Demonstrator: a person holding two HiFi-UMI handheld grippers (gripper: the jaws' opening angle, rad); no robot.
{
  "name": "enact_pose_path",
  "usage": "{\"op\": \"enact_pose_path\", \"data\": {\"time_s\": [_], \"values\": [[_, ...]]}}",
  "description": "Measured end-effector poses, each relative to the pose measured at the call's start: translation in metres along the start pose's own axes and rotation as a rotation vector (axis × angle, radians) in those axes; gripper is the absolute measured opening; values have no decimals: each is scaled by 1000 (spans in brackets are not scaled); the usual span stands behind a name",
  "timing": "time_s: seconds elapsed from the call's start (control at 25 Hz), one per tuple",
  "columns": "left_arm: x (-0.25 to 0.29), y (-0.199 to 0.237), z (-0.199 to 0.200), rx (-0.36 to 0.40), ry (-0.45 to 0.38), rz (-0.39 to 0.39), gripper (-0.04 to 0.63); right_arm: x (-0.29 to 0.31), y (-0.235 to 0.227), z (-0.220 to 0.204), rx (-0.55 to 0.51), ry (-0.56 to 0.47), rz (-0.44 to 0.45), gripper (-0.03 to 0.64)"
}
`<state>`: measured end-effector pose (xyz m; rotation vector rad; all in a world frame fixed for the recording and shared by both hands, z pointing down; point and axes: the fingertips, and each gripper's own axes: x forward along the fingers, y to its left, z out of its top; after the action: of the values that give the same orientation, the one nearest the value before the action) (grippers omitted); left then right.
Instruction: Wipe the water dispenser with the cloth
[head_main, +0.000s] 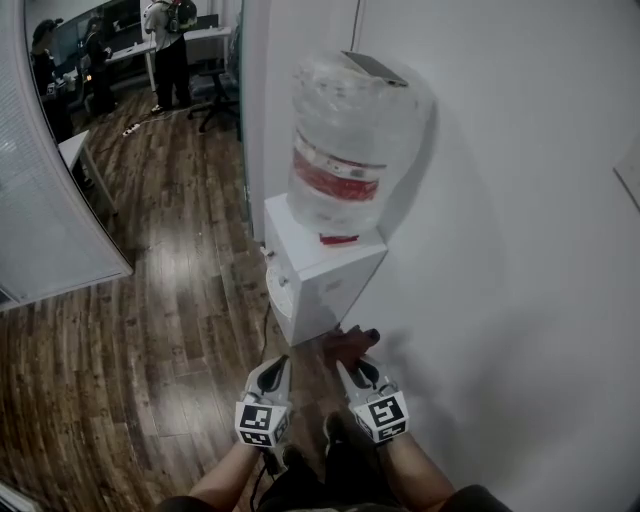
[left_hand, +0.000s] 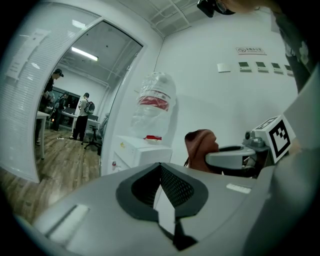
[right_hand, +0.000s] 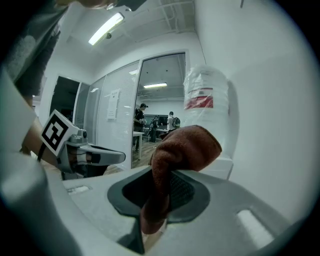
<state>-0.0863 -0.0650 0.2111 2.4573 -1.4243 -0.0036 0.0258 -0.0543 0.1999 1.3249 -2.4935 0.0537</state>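
Left gripper (head_main: 271, 370): lower centre of the head view, pointing up the frame toward the water dispenser. In its own view (left_hand: 160, 172) the jaws are pressed together with nothing between them.
Right gripper (head_main: 350, 366): just to the right of the left one, lower centre, near the wall. In its own view (right_hand: 159, 186) the jaws are clamped on the cloth.
Cloth (head_main: 350, 343): reddish brown, bunched into a rounded lump above the right gripper's tips (right_hand: 183, 149). In the left gripper view (left_hand: 200, 144) it stands right of centre with a strip of wall between it and the dispenser, so it is not touching it.
Water dispenser (head_main: 322, 268): a white box in the middle of the head view, its back against the wall, just above the cloth in the frame.
Bottle (head_main: 347, 150): clear, with a red band, standing upside down on top of the dispenser, upper centre.
Wall (head_main: 510, 240): plain white, filling the right half of the head view.
Floor (head_main: 150, 310): dark wood planks across the left and lower left.
Glass partition (head_main: 40, 200): along the left edge.
People (head_main: 168, 40): standing by desks in the far room, upper left, well apart from the dispenser.
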Motion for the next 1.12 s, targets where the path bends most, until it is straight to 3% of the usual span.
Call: {"op": "enact_pose_path", "data": {"time_s": [0.2,0.64,1.12], "values": [[-26,-11,-15,-52,49,23,20,-45,6,1,19,3,-9,61],[-72,-90,21,67,-41,1,20,-132,53,11,18,-53,60,61],[-165,-189,1,118,-63,-32,20,-268,96,-20,44,-51,16,61]]}}
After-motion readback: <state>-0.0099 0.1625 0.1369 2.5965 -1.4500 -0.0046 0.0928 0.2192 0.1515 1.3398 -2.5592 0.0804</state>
